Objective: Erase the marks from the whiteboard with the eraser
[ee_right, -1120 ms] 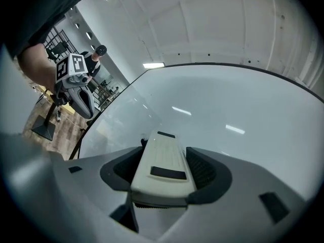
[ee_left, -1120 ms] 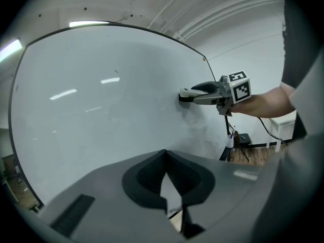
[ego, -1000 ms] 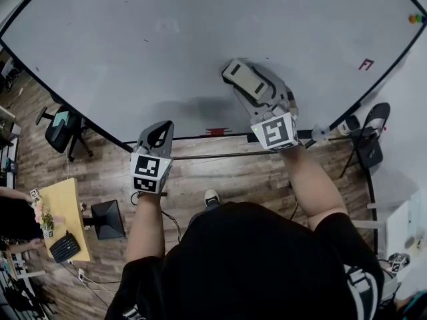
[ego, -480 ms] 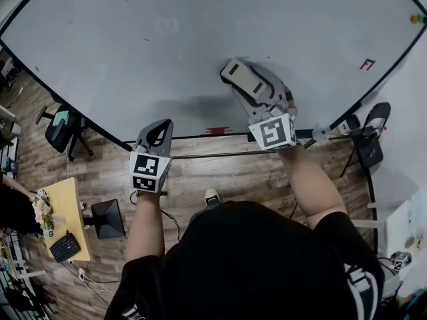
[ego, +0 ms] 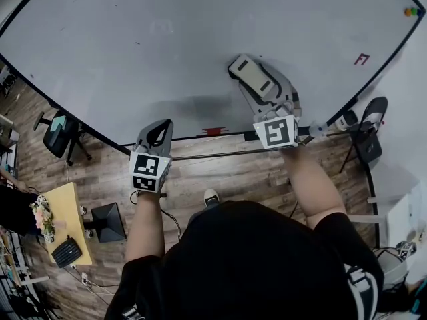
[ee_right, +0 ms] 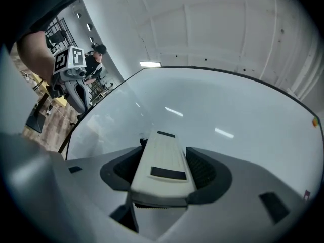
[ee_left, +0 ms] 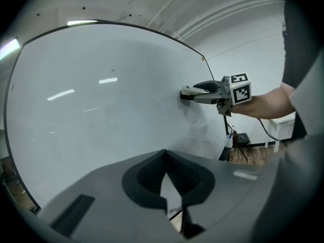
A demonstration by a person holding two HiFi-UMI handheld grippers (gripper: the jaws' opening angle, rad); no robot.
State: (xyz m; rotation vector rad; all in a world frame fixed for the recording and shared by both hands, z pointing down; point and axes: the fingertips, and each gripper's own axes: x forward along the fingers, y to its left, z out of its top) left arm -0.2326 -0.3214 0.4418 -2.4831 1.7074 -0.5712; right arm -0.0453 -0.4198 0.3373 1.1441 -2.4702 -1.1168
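The whiteboard fills the upper head view. A small red mark sits near its right edge, and a faint smudge near the top middle. My right gripper is shut on the beige eraser, which is pressed against the board's lower middle. In the right gripper view the eraser lies between the jaws with its far end on the board. My left gripper hangs by the board's bottom edge, shut and holding nothing. The left gripper view shows the right gripper on the board.
A thin rail runs below the board's bottom edge, where a small red item sits. Chairs stand at the left and right. A small wooden table is at lower left. Coloured magnets sit at the top right.
The right gripper has slid the eraser a little to the right across the board. The left gripper has stayed in place.
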